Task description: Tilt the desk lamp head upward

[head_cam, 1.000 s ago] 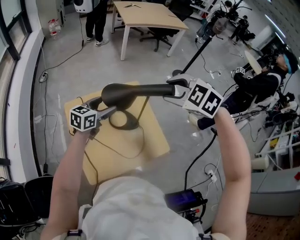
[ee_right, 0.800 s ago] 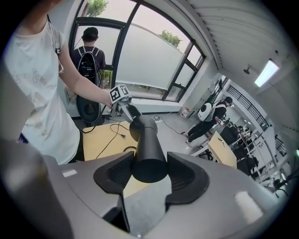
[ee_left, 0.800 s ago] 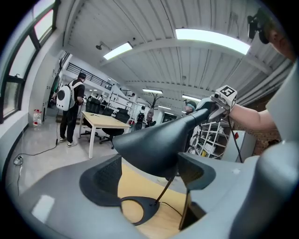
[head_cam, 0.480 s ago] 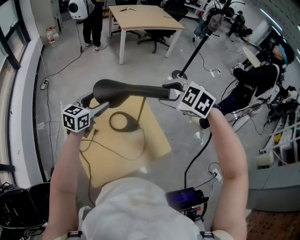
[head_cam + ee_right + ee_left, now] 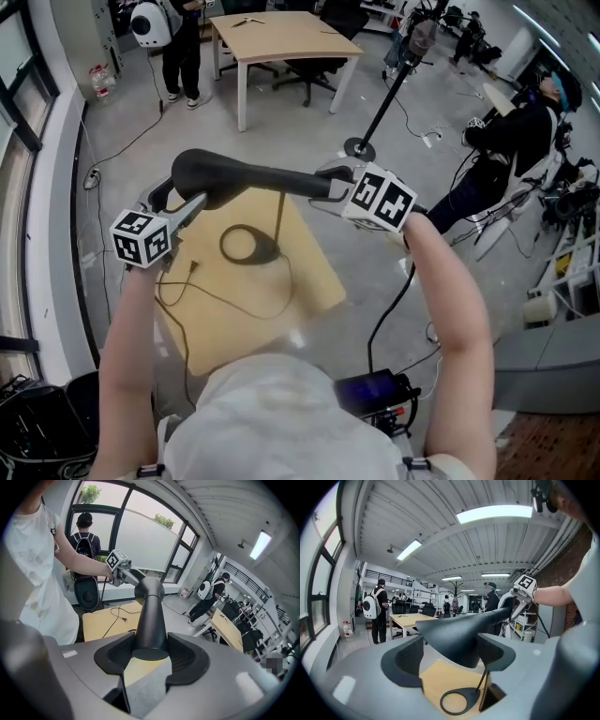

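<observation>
Right gripper clamps lamp arm; left gripper grip unclear.

Grey floor: cables trail along its left edge.

Far edge: one rectangular light-wood table with white legs, and a black wheeled office chair just beside it.

A standing person in dark clothes, wearing a round white backpack, is near the far left corner. Clear plastic bottles stand against the wall there.

Right of the table: a black pole stand on a round base.

Right edge: a seated person in dark clothing.

Centre: a low tan wooden worktop.

Near edge: a black box with a dark blue screen. Near left corner: black round bins.
</observation>
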Demonstrator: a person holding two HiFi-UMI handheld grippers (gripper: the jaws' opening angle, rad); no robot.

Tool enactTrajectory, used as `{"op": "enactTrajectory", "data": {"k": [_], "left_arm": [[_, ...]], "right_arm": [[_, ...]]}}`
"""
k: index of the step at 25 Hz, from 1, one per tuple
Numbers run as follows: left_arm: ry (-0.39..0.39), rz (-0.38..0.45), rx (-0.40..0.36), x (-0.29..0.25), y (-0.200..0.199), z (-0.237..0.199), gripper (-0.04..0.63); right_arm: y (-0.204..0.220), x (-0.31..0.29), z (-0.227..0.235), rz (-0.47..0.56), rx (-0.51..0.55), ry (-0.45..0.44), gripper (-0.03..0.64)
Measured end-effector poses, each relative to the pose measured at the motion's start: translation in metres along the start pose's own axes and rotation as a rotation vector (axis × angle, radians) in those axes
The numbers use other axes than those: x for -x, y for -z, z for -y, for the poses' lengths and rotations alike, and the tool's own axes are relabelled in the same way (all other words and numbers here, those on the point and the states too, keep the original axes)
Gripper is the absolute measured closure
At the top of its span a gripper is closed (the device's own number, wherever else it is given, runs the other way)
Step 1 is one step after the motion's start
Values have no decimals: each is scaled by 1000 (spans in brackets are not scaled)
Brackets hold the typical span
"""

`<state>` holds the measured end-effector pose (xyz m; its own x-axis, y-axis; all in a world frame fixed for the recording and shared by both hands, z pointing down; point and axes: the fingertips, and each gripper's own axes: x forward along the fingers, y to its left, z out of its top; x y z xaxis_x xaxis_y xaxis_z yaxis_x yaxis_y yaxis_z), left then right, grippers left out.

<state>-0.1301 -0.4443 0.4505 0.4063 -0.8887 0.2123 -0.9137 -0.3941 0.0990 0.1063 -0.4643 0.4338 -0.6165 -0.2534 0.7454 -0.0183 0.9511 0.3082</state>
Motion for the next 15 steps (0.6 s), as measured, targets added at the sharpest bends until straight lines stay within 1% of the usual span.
{"op": "enactTrajectory", "data": {"k": [6, 15], "left_arm": [[-22, 21, -64, 2, -23, 0, 238], [-51, 43, -152, 3, -45, -10, 241]], "right_arm": [[6, -6, 2, 8, -23, 6, 384], [6, -24, 9, 8, -44, 13, 383]]}}
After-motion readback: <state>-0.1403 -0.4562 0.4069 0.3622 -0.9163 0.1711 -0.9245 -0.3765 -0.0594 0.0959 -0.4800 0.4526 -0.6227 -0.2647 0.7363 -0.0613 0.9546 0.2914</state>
